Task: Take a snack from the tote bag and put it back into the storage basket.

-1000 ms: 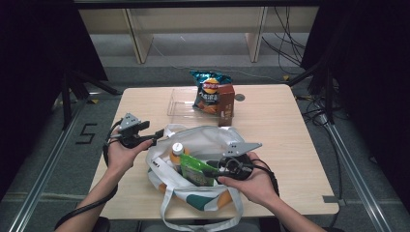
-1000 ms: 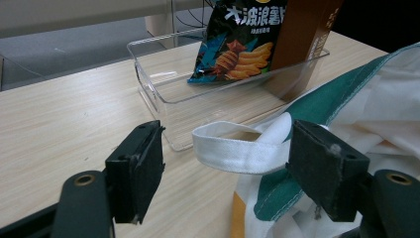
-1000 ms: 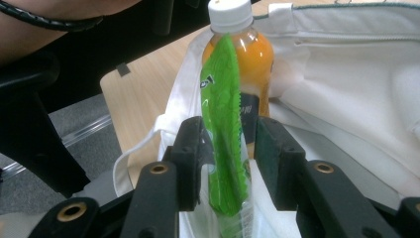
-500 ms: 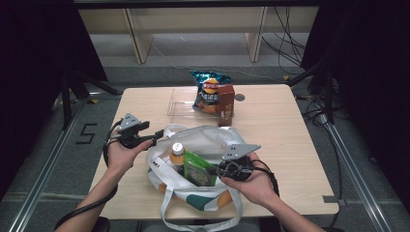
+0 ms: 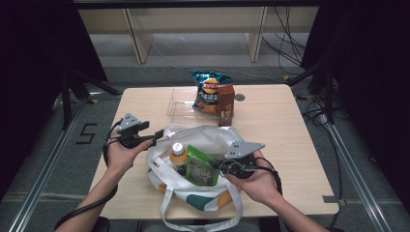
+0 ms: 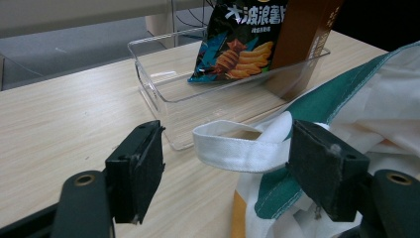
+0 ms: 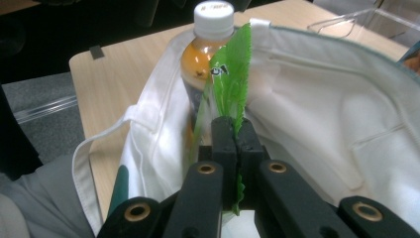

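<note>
The high view looks forward and down from above the person's side, taking in the whole pale wooden tabletop (image 5: pixel 290 125) from some way off. The left gripper view rides low, close over the tabletop, facing along its jaws toward the clear plastic rectangular tray (image 6: pixel 163 94), which the high view also shows at the far middle (image 5: pixel 179 104). The right gripper view sits very near the open white and green cloth tote bag (image 7: pixel 322 114), looking into it; the high view shares that bag (image 5: pixel 212 137).

Bright even tabletop light, dark surroundings
</note>
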Motion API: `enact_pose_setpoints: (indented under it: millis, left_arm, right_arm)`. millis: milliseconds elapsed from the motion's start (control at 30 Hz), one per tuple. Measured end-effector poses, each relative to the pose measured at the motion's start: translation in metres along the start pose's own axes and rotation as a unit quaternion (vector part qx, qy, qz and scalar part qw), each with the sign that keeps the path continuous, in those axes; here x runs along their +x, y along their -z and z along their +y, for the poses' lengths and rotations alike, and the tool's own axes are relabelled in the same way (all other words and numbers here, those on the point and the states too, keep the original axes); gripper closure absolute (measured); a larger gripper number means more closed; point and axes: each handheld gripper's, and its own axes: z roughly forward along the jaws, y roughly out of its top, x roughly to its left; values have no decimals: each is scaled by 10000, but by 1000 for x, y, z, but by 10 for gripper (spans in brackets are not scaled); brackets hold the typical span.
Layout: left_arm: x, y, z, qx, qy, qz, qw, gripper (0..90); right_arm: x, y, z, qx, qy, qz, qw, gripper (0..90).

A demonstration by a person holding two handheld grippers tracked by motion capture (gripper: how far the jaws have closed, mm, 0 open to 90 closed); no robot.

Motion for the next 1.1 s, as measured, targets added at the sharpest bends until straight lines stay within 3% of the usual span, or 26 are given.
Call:
enact_pose_setpoints:
  millis: [33,167,233,300,400,433,567,1100]
  left_arm:
    - [0,0,0,0,-45,6,10000,290]
    - [1,0,0,-2,-35,3,10000,290]
    - [1,0,0,2,-30,9,10000,290]
    - [1,0,0,-2,-28,8,10000,290]
    - [1,0,0,-4,-34,9,10000,290]
    - [1,0,0,-3,-34,9,10000,290]
    - [1,0,0,-5,-31,12,10000,290]
    - [2,1,0,-1,-44,27,10000,290]
  right_arm:
    - [-2,1,1,-45,95,-13,9999,900]
    - [-4,7,6,-107,29,-129,9999,900]
    - [-7,10,7,-132,142,-140,9997,900]
    - [-7,12,8,-146,52,-162,9997,900]
    - [-9,14,10,-161,142,-187,9996,900]
    - [-7,15,11,-190,43,-226,9996,900]
    - [-10,21,16,-234,162,-291,9992,900]
    - [-27,31,32,-576,250,-637,9960,900]
